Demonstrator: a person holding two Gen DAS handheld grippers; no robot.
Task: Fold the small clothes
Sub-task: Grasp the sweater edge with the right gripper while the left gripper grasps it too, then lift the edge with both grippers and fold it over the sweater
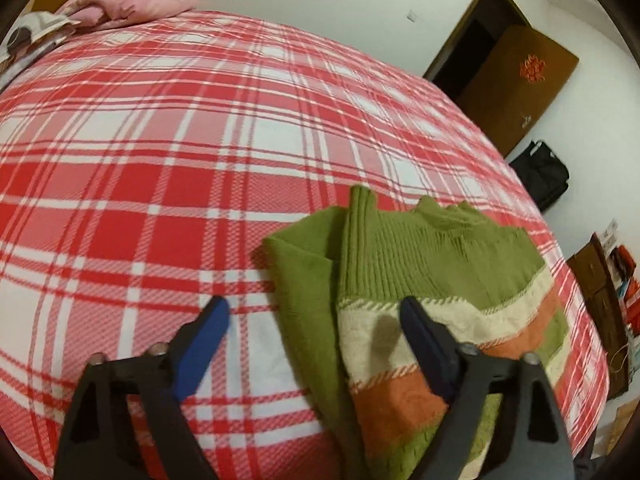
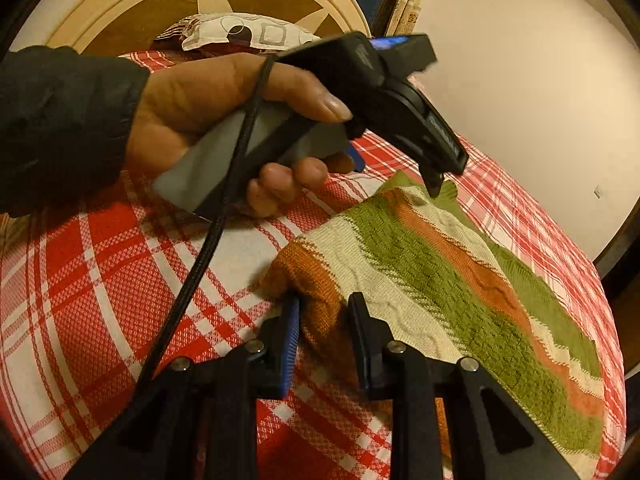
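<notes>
One folded knitted sweater (image 1: 432,280) in green, cream and orange lies on one bed covered by a red-and-white plaid blanket (image 1: 180,140), and two grippers are in view: the left gripper (image 1: 316,320) with its two blue-padded fingers spread wide, and the right gripper (image 2: 324,308) with its two fingers around a corner of the sweater. At the head of the bed there are two pillows, one pink pillow (image 1: 132,0) and one patterned pillow (image 2: 244,34). One hand (image 2: 224,120) is visible holding the left gripper's handle, one brown door (image 1: 516,88) stands open, and one black bag (image 1: 544,172) sits on the floor.
</notes>
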